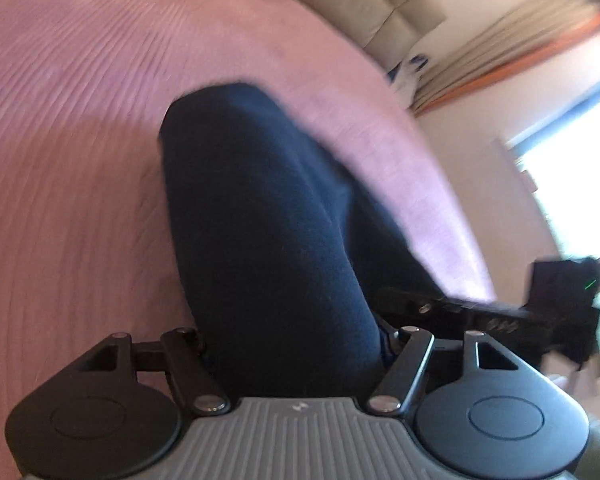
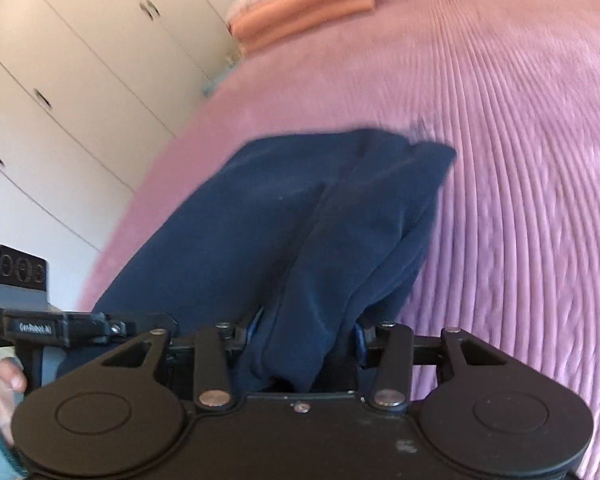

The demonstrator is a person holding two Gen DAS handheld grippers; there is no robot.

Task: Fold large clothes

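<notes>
A dark navy garment (image 1: 260, 220) hangs from my left gripper (image 1: 296, 352), which is shut on its near edge; the cloth hides the fingertips. The same navy garment (image 2: 300, 232) is bunched between the fingers of my right gripper (image 2: 304, 336), which is shut on it. The cloth is lifted over a pink ribbed bedspread (image 1: 80, 160), also in the right wrist view (image 2: 520, 200). The right gripper shows at the right in the left wrist view (image 1: 480, 312); the left gripper shows at the left in the right wrist view (image 2: 60, 328). Both views are motion-blurred.
A stack of folded salmon-pink cloth (image 2: 304, 12) lies at the far end of the bed. White wardrobe doors (image 2: 60, 80) stand to the left. A beige padded headboard (image 1: 360, 4), curtains (image 1: 500, 48) and a bright window (image 1: 572, 184) lie beyond the bed.
</notes>
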